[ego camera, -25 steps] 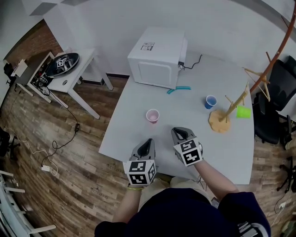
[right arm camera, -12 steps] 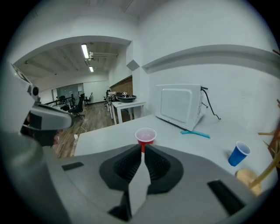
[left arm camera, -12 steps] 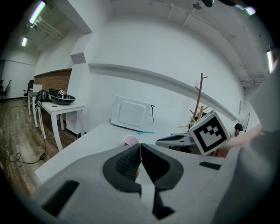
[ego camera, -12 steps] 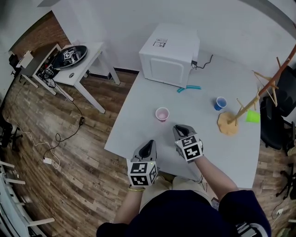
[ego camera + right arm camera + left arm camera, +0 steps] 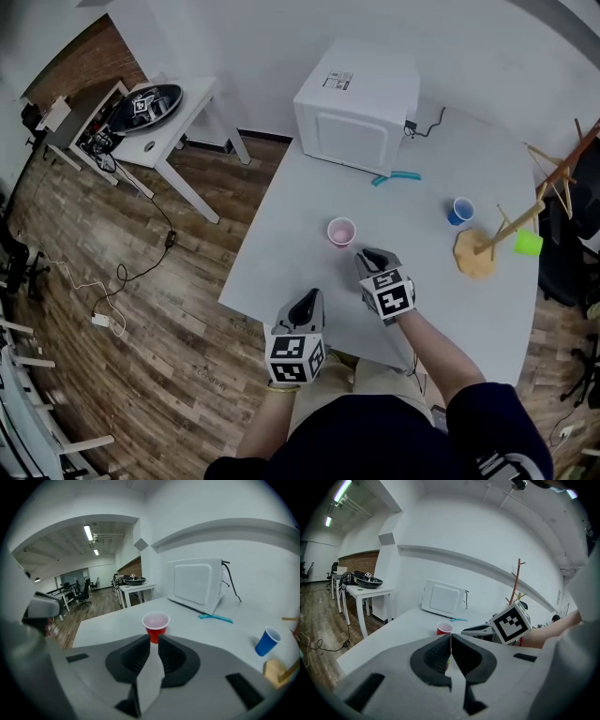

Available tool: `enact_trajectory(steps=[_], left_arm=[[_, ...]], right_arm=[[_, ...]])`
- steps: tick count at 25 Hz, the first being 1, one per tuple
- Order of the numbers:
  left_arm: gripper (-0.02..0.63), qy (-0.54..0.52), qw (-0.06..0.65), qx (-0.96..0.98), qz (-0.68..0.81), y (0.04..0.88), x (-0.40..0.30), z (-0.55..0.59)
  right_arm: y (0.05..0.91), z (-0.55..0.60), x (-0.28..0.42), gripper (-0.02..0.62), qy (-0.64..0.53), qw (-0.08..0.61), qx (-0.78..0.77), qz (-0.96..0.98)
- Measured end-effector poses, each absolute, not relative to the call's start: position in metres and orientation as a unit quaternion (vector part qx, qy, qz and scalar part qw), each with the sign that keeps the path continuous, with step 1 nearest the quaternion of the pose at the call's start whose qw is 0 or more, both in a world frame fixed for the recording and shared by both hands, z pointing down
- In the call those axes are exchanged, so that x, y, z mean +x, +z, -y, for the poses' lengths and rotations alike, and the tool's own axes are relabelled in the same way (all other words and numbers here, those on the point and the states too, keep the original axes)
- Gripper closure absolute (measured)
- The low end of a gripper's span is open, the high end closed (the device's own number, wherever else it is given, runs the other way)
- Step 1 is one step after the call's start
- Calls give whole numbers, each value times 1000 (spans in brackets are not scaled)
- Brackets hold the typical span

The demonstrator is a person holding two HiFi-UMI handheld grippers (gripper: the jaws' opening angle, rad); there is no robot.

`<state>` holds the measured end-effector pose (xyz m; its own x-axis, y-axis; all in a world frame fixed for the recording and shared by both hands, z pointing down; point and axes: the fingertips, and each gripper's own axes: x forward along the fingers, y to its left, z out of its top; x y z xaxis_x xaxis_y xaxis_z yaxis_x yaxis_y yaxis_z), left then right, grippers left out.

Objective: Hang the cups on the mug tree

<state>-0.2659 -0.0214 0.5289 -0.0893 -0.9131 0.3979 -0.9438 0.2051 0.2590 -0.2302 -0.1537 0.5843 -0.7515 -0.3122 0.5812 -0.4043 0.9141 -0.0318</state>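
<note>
Cups number three on and about the pale table (image 5: 281, 246); a red cup (image 5: 341, 232) stands upright near the table's middle, mouth up, its pale inside bare; a blue cup (image 5: 460, 211) stands upright further to the right, just beside the mug tree (image 5: 474, 255), and its inside also shows only a pale wall; a green cup (image 5: 528, 243) hangs on its side from one of the tree's pegs, out over the right edge of the round wooden base. Behind the cups a white microwave (image 5: 361, 98) sits at the table's far edge, door closed, with a teal tool (image 5: 397, 177) lying flat in front of it.

Both claws hover over the near part of the table, apart from every cup. The left gripper (image 5: 307, 300) is at the near edge, its jaws pressed together with only a thin seam between the pads and nothing held. The right gripper (image 5: 371, 256) is just short of the red cup and points at it; its jaws are closed too, and its own view shows the red cup beyond the tips, not between them.

Off to the left a small white side table (image 5: 178, 129) carries a dark round dish (image 5: 142, 105); what lies in it is too small to tell.
</note>
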Motion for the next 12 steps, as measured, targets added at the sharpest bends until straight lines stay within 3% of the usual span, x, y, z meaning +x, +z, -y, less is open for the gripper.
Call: enact_trajectory(steps=[6,12], left_arm=[[586,30,254,622,740,538,-273,21],[586,33,263,619,739,549,-280,20]], right_arm=[[598,162,-241,556,75,304,185,932],[612,167,-257,463,69,314,170,932]])
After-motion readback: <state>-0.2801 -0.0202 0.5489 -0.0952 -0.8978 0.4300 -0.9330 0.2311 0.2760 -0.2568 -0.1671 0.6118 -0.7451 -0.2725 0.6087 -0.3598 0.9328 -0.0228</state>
